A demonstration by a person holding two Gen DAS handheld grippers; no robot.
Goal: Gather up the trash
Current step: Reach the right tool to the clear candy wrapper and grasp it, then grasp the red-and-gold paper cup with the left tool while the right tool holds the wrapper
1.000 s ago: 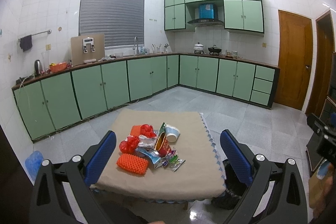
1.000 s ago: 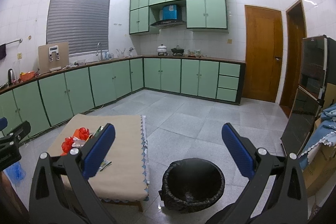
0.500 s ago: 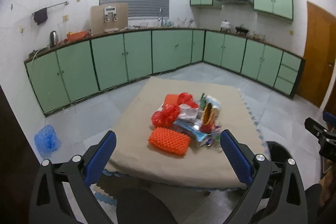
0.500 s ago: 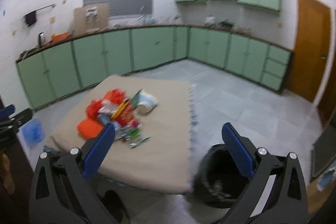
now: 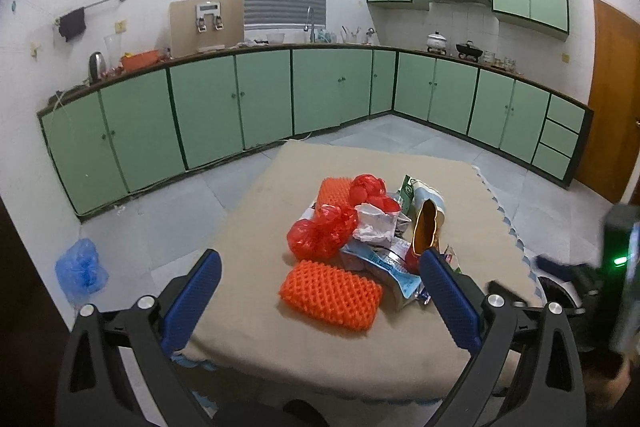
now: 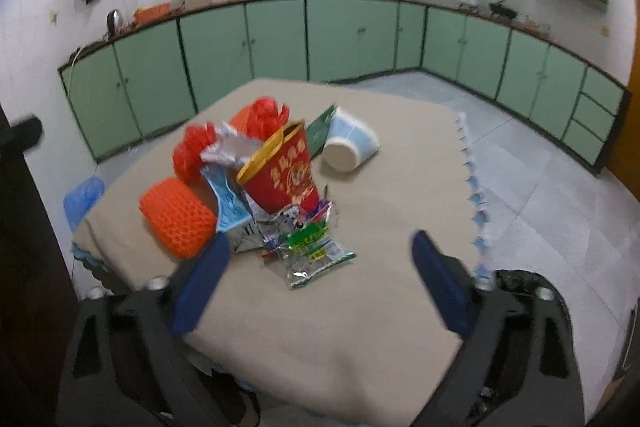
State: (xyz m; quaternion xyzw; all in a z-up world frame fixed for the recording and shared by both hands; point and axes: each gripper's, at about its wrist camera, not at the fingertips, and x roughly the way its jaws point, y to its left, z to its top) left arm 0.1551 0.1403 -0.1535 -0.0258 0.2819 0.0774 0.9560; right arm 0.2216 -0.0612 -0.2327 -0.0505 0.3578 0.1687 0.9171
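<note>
A pile of trash lies on a low table with a beige cloth (image 5: 248, 223) (image 6: 384, 195). It holds an orange foam net (image 5: 331, 294) (image 6: 178, 217), red plastic bags (image 5: 320, 231), a red and gold paper bag (image 6: 282, 171), a paper cup on its side (image 6: 349, 147), a green snack wrapper (image 6: 316, 247) and several other wrappers. My left gripper (image 5: 318, 301) is open and empty, just short of the orange net. My right gripper (image 6: 318, 275) is open and empty, above the green wrapper.
A black-lined trash bin (image 6: 520, 279) stands on the floor at the table's right side. A blue plastic bag (image 5: 80, 269) lies on the floor to the left. Green cabinets (image 5: 264, 103) line the far walls. A wooden door (image 5: 616, 95) is at the right.
Both grippers have moved in toward the table and tilted down at the trash pile. The right view swung left from the bin to the table. Both stayed open.
</note>
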